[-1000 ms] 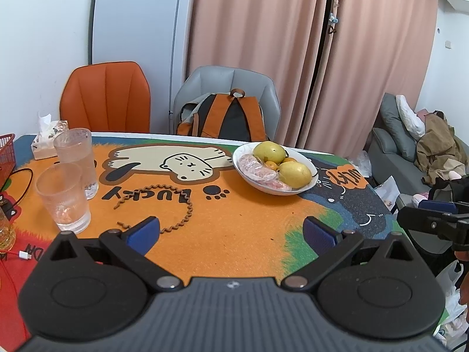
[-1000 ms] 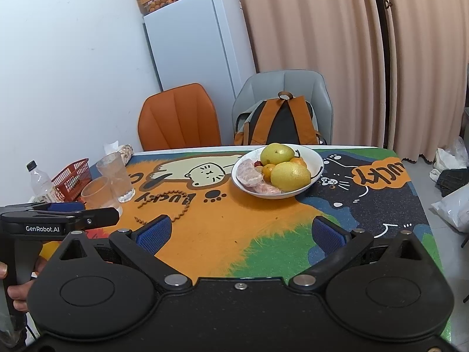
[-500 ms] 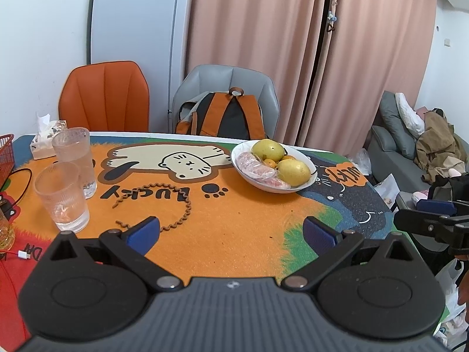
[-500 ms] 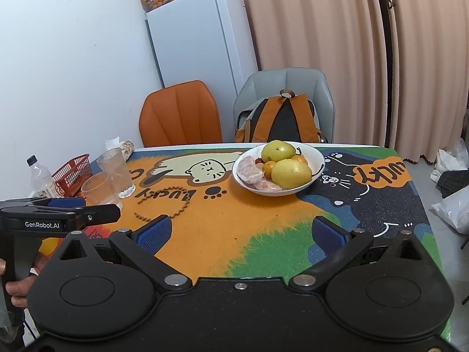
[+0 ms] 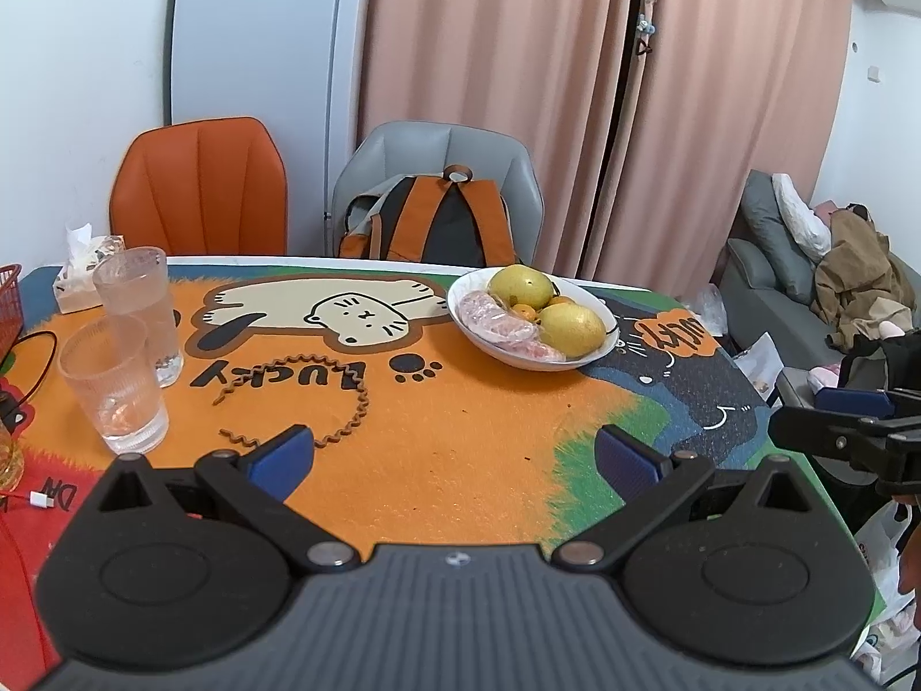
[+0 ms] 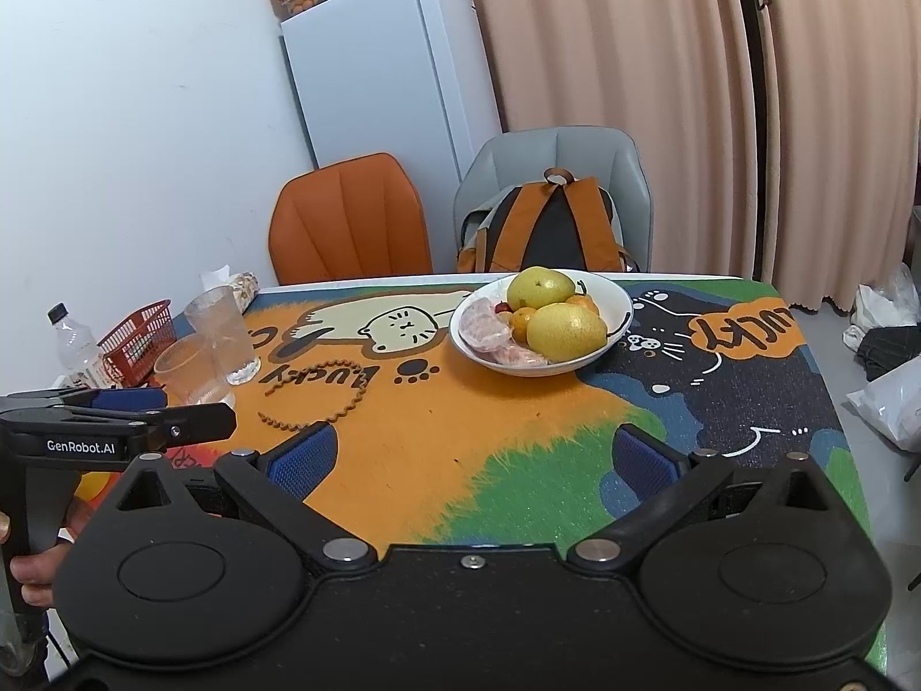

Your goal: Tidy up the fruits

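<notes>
We are holding the left gripper (image 5: 455,455) wide open and empty; the bowl (image 5: 610,340) of fruit is lying ahead of it, a little to its right. The right gripper (image 6: 472,458) is also gaping empty, with the bowl ahead, slightly right, seeming about equally near.

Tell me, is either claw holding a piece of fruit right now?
No. The left claw and right claw both hang open and empty over the table, and the fruit sits in the white bowl.
</notes>
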`<state>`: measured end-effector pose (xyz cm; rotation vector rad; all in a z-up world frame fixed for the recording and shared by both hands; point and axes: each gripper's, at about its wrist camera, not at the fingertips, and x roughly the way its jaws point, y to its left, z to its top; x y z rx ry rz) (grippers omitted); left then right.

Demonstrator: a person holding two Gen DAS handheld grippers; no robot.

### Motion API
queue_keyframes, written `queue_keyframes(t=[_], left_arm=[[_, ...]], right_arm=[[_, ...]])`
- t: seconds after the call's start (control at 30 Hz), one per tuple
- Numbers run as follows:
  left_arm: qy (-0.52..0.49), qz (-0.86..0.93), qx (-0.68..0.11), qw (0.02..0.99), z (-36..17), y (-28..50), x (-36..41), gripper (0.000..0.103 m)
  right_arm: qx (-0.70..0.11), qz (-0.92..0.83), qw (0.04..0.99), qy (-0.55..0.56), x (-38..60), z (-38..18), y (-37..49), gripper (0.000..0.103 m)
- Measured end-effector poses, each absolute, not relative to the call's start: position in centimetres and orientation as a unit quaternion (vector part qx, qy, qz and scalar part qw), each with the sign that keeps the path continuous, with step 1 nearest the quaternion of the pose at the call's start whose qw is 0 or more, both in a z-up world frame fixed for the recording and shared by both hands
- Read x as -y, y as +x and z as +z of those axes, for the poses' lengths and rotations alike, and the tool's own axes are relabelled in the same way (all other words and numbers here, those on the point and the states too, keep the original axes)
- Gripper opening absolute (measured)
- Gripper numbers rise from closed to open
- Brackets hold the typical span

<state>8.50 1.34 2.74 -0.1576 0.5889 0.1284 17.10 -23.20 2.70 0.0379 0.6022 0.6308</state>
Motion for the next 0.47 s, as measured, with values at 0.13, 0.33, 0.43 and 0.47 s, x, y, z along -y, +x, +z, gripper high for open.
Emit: queue_keyframes(t=[0.13, 0.33, 0.43, 0.47], left_arm=[[-0.074, 0.06, -0.289, 0.952, 2.71, 8.67, -1.0, 0.103], [-0.071, 0.057, -0.289, 0.953, 2.72, 8.79, -0.69, 0.103], [-0.07, 0.057, -0.289, 0.953, 2.7, 8.81, -0.64, 0.103], [-0.07, 0.056, -0.289, 0.953, 2.7, 8.82, -0.63, 0.103]], right_arm=[[-0.292, 0.304, 0.907, 0.02, 23.35, 2.66, 17.14, 0.103], [-0.292, 0.303, 0.907, 0.022, 23.46, 2.64, 17.25, 0.103], [-0.293, 0.304, 0.906, 0.022, 23.46, 2.61, 17.28, 0.103], [-0.293, 0.304, 0.906, 0.022, 23.46, 2.56, 17.29, 0.103]])
